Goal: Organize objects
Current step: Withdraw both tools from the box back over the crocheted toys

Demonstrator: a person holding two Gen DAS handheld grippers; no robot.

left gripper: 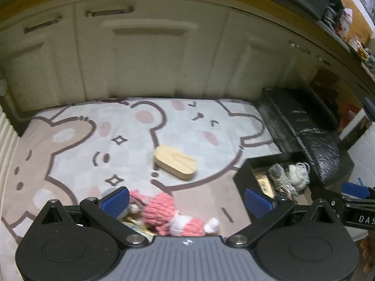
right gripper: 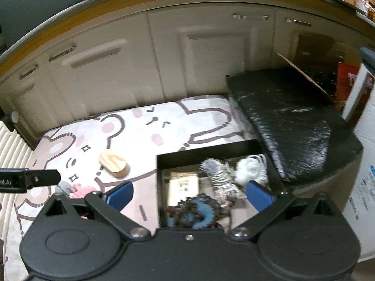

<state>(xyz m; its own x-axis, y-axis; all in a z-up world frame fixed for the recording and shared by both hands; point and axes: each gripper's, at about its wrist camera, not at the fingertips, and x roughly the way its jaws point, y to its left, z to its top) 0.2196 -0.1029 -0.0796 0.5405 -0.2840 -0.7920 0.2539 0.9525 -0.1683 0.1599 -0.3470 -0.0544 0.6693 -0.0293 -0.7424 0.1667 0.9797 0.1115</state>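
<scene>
A pink and white knitted toy [left gripper: 173, 215] lies on the bear-print rug [left gripper: 77, 145], close under my open left gripper [left gripper: 187, 201]; it also shows in the right wrist view [right gripper: 82, 190]. A wooden oval block [left gripper: 175, 162] lies on the rug farther ahead, also seen in the right wrist view [right gripper: 114, 162]. A black box [right gripper: 206, 155] at the right holds a striped knitted piece [right gripper: 221, 175], a white yarn bundle [right gripper: 250, 169], a blue and brown knitted piece [right gripper: 196, 214] and a card [right gripper: 182, 188]. My open, empty right gripper [right gripper: 189, 195] hovers over the box.
Cream cabinet doors [left gripper: 145, 53] stand behind the rug. A black padded cushion [right gripper: 288, 119] lies right of the box. A white ribbed radiator [right gripper: 11, 145] is at the left edge. A white carton [right gripper: 361, 187] stands at the far right.
</scene>
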